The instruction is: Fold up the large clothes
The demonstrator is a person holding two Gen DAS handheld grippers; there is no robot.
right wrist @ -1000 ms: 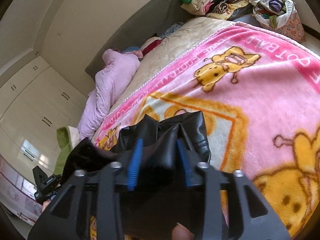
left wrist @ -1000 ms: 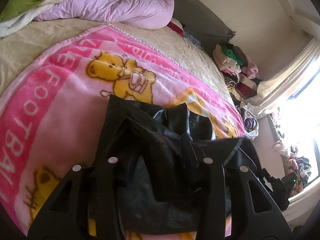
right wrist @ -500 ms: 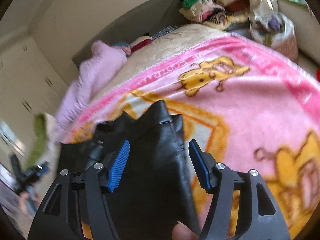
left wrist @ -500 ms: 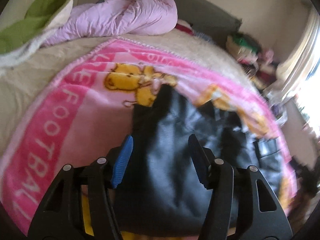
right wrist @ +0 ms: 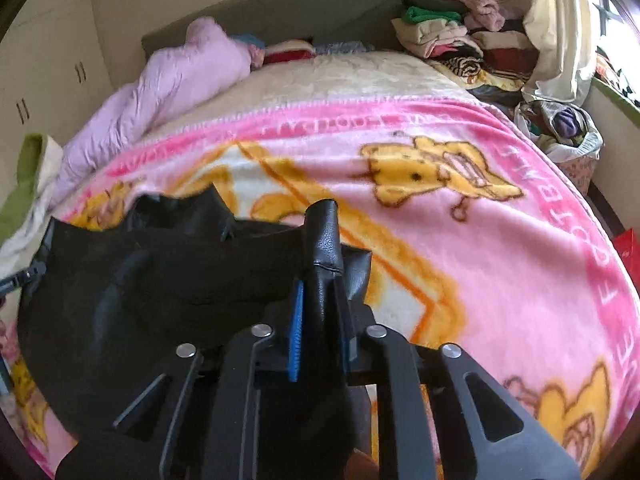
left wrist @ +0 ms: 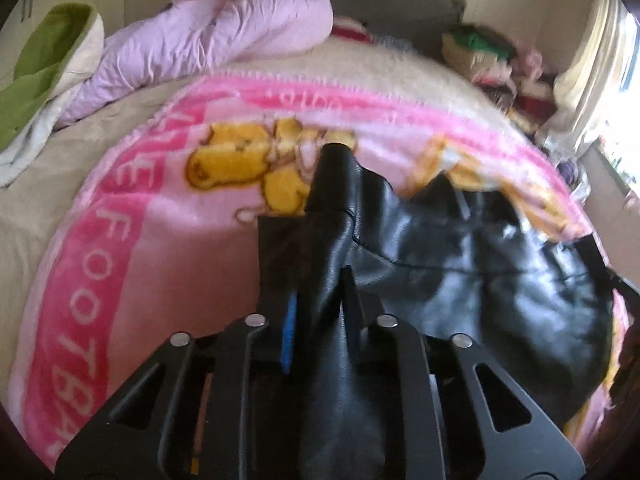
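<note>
A black leather garment [left wrist: 460, 264] lies crumpled on the pink bear-print blanket [left wrist: 160, 248] on the bed. My left gripper [left wrist: 318, 304] is shut on a fold at its left side, and the pinched leather sticks up past the fingertips. In the right wrist view the same garment [right wrist: 132, 292] spreads to the left. My right gripper [right wrist: 320, 304] is shut on a fold at its right side, which stands upright between the blue pads [right wrist: 297, 332].
A lilac duvet [left wrist: 208, 44] and a green-and-cream blanket [left wrist: 44, 68] lie at the head of the bed. Piles of folded clothes [right wrist: 452, 44] and a bag [right wrist: 568, 128] stand by the window on the right. Cream bedcover [right wrist: 348, 76] lies beyond the pink blanket.
Both grippers were open half a second ago with the garment between their fingers. Both have now shut on folds of the black leather garment.
</note>
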